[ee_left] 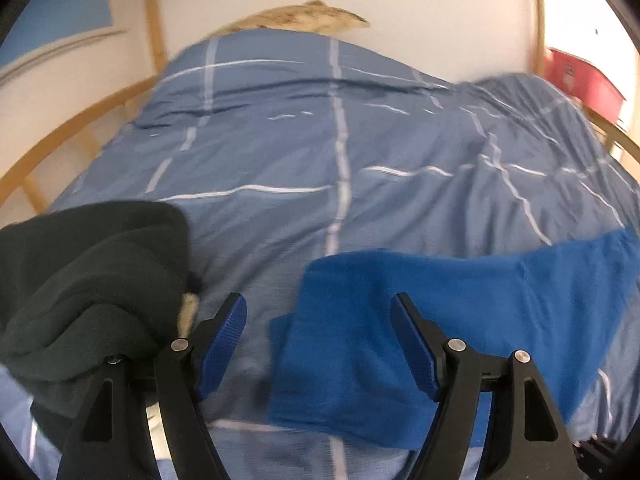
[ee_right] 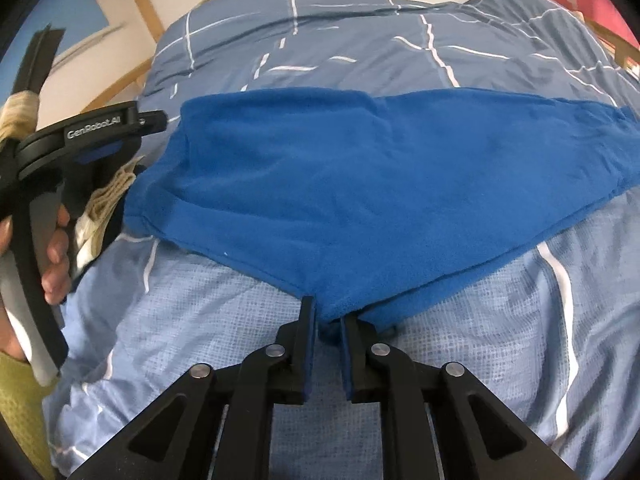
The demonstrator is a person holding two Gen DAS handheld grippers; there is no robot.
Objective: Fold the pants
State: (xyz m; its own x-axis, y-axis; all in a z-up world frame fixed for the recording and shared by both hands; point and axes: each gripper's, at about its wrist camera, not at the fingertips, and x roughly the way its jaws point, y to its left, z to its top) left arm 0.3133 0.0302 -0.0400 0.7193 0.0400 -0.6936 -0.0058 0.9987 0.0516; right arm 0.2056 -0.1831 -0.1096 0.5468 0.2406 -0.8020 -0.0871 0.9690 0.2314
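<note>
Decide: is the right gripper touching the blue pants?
Touching. The right wrist view shows the right gripper with its jaws nearly closed on the near edge of the blue pants.

Blue pants blurred and cut off right, dark garment cut off left

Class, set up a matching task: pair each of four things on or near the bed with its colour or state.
1 fleece pants
2 checked duvet cover
3 left gripper
4 right gripper

a jaws apart, nothing between
b bright blue, flat on the bed
c nearly closed on a hem
d grey-blue with white lines

Pairs: 1-b, 2-d, 3-a, 4-c
</note>
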